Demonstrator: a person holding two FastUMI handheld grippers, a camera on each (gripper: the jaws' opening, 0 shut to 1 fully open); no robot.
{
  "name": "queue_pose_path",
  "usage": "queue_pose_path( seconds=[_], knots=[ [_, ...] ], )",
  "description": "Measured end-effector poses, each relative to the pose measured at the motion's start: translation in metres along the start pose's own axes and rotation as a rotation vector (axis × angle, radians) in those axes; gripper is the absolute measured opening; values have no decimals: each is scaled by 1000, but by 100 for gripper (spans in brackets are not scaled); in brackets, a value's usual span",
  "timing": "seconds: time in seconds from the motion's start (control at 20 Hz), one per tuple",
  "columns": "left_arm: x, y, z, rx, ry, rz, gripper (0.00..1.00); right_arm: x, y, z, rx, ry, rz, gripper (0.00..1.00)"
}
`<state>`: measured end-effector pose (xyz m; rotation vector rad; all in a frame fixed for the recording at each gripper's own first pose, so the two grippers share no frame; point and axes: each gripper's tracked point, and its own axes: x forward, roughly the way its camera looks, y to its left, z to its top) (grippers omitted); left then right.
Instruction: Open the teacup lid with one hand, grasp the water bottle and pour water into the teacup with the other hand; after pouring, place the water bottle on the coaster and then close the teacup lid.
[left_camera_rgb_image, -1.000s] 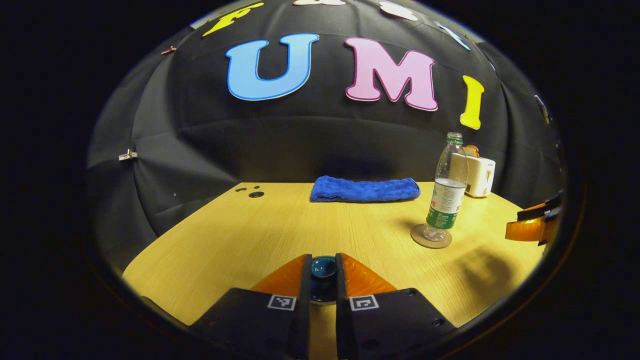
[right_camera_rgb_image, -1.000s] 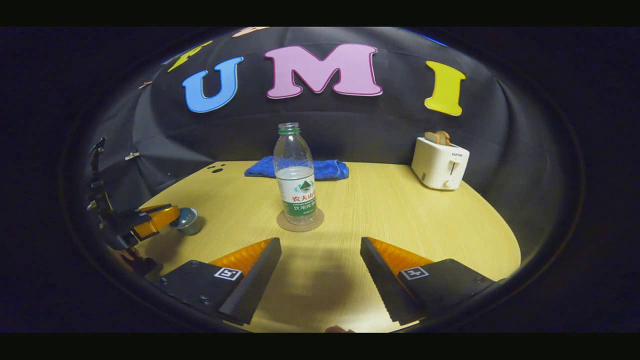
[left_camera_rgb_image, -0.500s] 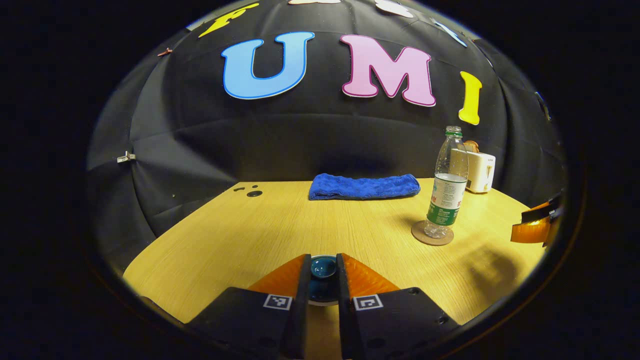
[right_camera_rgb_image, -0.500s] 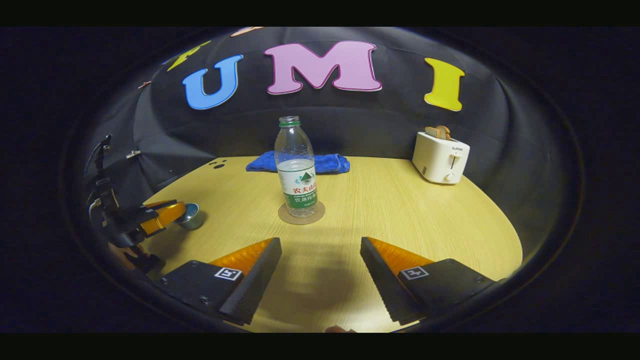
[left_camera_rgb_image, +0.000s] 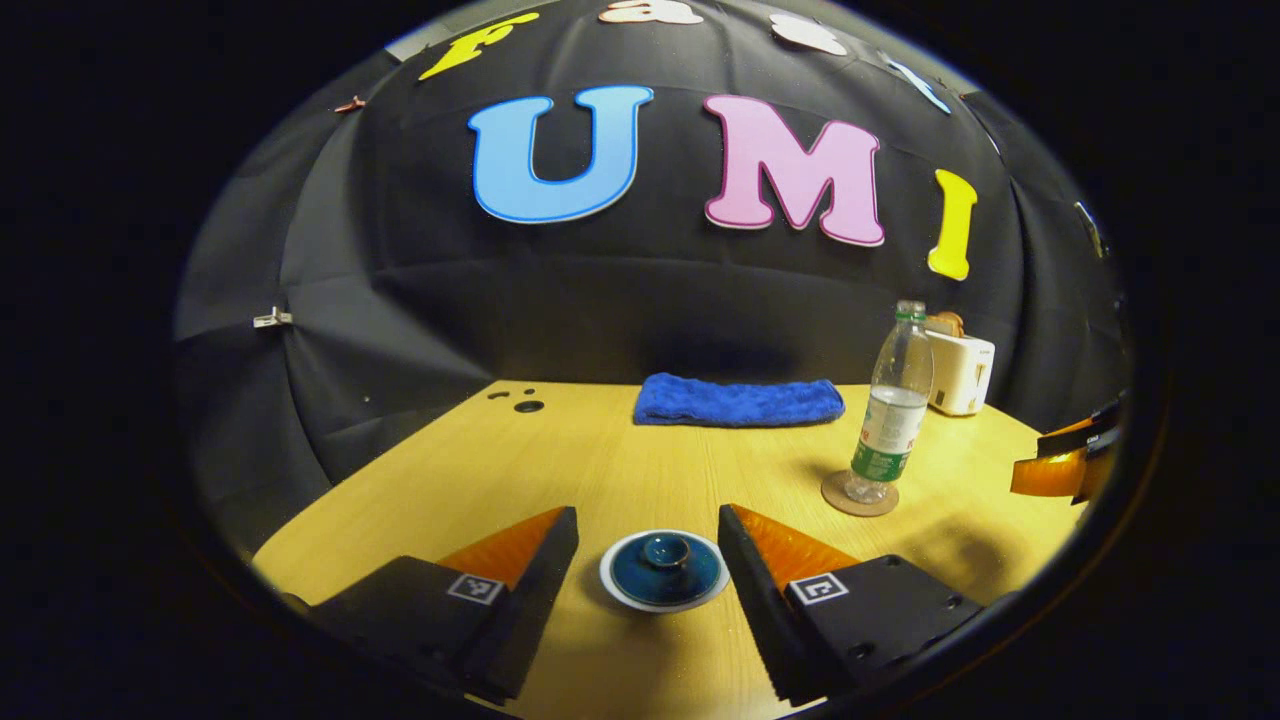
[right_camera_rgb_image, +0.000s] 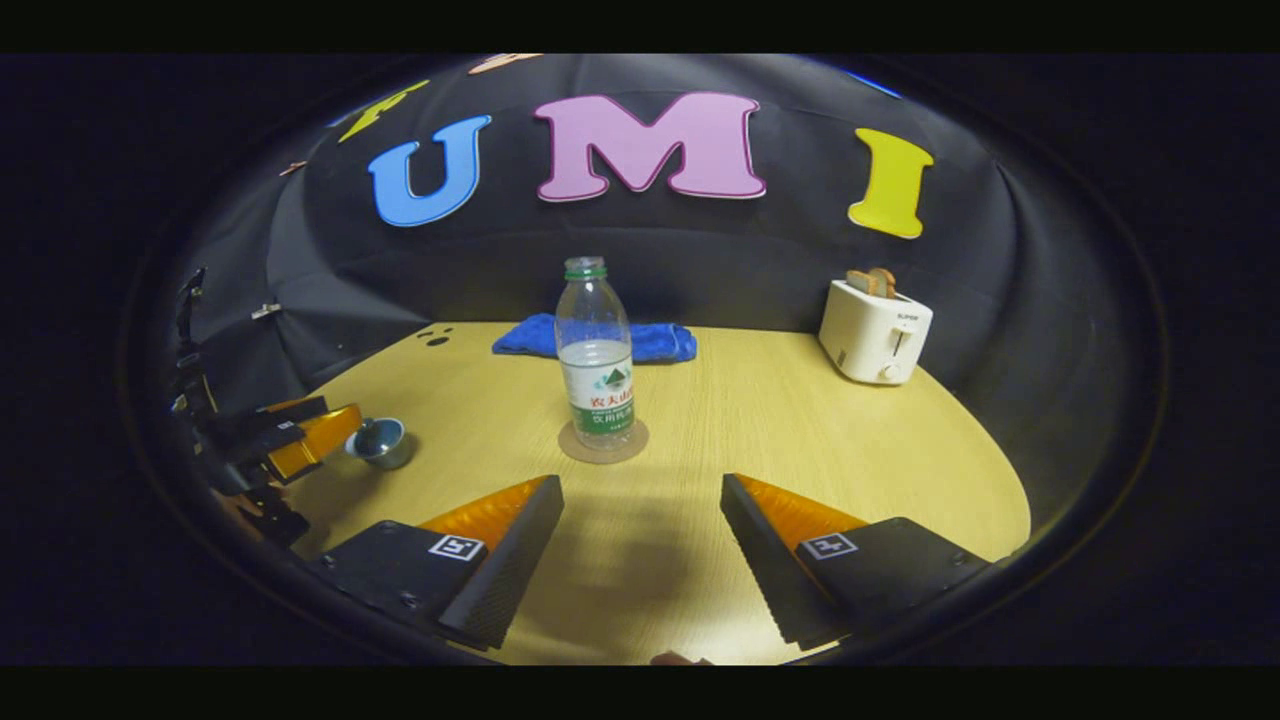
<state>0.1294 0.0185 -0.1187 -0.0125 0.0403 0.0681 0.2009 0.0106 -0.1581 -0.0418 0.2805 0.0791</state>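
- Teacup lid, a dark blue glazed saucer shape with a pale rim and a small round knob on top, sits on the wooden table between the spread fingers of the left gripper, which touch nothing.
- Glazed ceramic is likely hard, slick and chippable; the knob looks like the surest place to pinch it.
- Water bottle, uncapped clear plastic and roughly half full, stands upright on a round coaster, ahead of the right gripper, whose fingers gape wide around nothing.
- Thin plastic probably flexes under a squeeze; holding mid-body at the label seems best.
- Blue towel lies at the far edge, white toaster far right.
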Motion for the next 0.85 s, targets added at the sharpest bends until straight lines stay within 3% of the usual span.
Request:
queue_pose_path(
  seconds=[0.55, 0.85],
  knots=[
    [-82, 26, 140, -24, -138, 5, 100, -78, 19, 121, -42, -175, -42, 99],
    [-137, 21, 210, -38, -242, -42, 96, -130, 26, 169, 5, -295, -66, 98]
  ],
)
